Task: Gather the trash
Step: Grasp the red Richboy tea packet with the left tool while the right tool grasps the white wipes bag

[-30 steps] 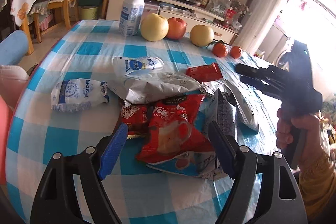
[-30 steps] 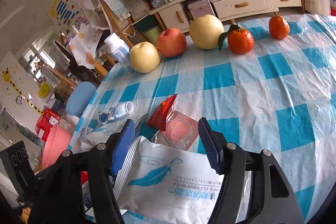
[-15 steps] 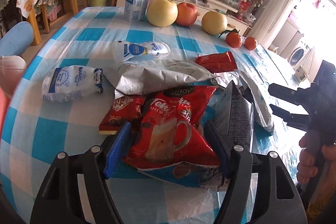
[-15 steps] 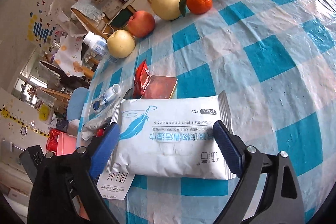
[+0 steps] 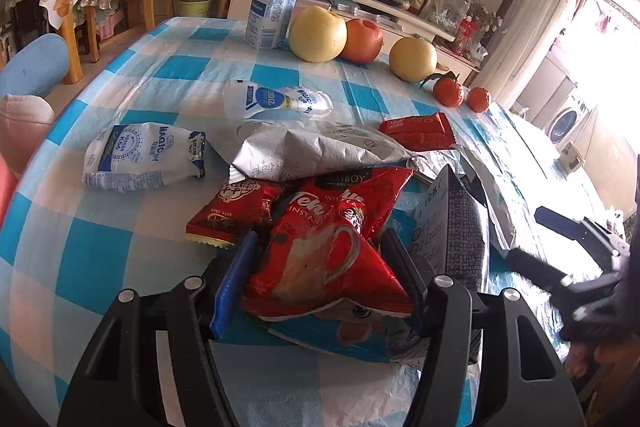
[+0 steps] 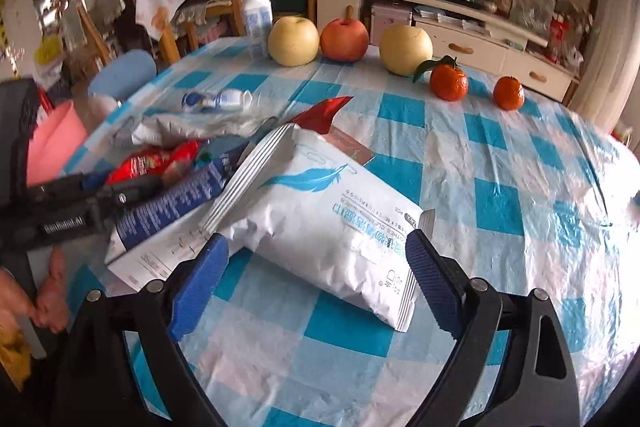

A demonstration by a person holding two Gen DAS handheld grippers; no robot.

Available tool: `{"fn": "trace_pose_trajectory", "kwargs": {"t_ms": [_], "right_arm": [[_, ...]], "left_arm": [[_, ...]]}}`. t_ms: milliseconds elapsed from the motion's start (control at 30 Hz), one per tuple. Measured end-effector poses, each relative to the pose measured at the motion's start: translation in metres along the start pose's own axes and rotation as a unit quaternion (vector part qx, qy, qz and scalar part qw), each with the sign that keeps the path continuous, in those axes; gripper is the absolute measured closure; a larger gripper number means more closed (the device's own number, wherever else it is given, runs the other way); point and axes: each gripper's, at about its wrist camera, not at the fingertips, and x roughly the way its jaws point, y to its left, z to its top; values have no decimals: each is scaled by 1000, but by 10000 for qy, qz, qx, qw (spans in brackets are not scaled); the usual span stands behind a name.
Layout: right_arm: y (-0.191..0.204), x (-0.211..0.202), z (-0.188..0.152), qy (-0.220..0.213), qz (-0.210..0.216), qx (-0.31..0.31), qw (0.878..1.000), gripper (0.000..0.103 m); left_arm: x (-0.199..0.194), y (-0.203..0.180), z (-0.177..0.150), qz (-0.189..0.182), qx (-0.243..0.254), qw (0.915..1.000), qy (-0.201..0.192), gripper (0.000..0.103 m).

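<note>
A pile of wrappers lies on the blue-checked table (image 5: 100,251). My left gripper (image 5: 320,267) is open, its fingers on either side of a red instant-tea packet (image 5: 324,251), jaws apart from it. Beside it lie a small red wrapper (image 5: 232,211), a silver bag (image 5: 304,151), two white-blue pouches (image 5: 140,157) and a red bar wrapper (image 5: 418,129). My right gripper (image 6: 316,279) is open and stands just short of a white wet-wipes pack (image 6: 324,219). It also shows in the left wrist view (image 5: 560,251).
A white bottle (image 5: 272,11), pears, an apple (image 5: 362,35) and two tangerines (image 6: 449,83) stand along the table's far edge. A dark blue leaflet packet (image 6: 172,211) lies left of the wipes pack. Chairs stand at the left, a TV cabinet behind.
My left gripper has moved forward until its fingers straddle the red tea packet. My right gripper has pulled back and swung, so the wipes pack now lies ahead of its open fingers.
</note>
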Motion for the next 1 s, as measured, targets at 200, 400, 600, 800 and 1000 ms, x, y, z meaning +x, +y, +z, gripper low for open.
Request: {"fn": "trace_pose_trajectory", "kwargs": {"t_ms": [200,400,600,800,1000], "right_arm": [[20,19,-8,-19,-786,-873,9931,13],[17,36,-7,10,-1130,-961,9889,42],[23,35,-6,-140,-1312,-1094,9852,57],[19,26,-2,-295,-1408,-941,9851,70],[2,6,7,-550,-1252,-333,9901,80]], "left_arm": [[-1,4,0,-134,-66,9999,-11,41],[-3,7,0,-197,-87,9998,-43,42],[-8,13,2,-259,-157,9995,-110,47],[-10,16,3,-348,-173,9992,-54,48],[-17,19,5,-488,-200,9986,-68,50]]}}
